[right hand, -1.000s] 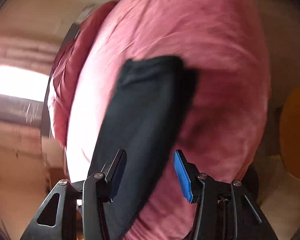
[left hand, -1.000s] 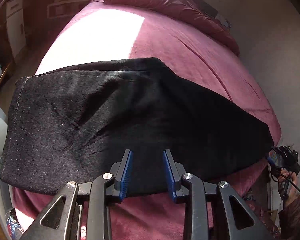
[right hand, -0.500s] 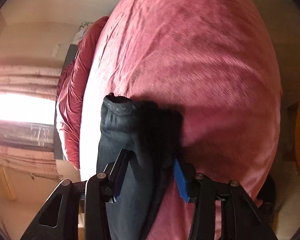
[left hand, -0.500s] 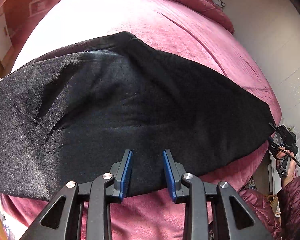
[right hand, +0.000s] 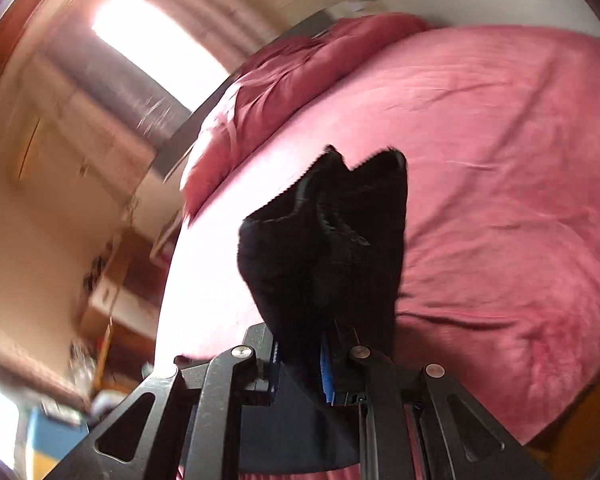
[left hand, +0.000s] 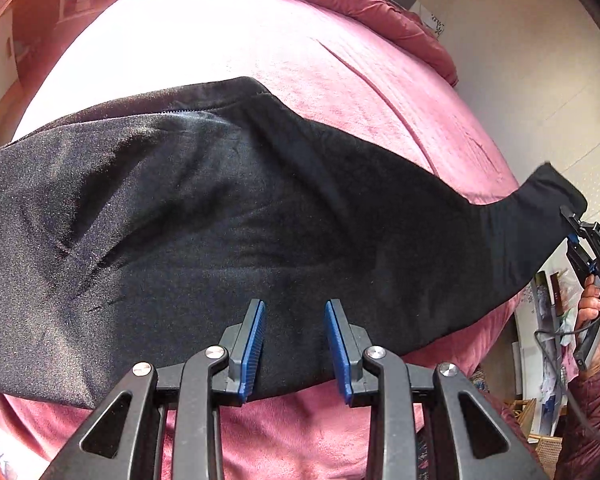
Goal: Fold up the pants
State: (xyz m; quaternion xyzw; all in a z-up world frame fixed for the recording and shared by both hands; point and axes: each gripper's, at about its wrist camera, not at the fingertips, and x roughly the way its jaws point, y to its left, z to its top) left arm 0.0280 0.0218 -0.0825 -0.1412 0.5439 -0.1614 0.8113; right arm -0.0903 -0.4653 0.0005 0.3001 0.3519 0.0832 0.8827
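Pants (left hand: 228, 216) lie lengthwise-doubled on bed (left hand: 260, 48); right gripper (right hand: 300, 364) clamps the cuffs (raised), left gripper (left hand: 294, 344) gapes empty; crosswise folding remains.

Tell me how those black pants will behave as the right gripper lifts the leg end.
The black pants look floppy: the cuff bunches and droops around the right gripper, which is shut on it. The fabric looks matte and fleecy, so it probably will not slip. The lifted end likely drags the rest across the pink bedspread rather than rising flat.
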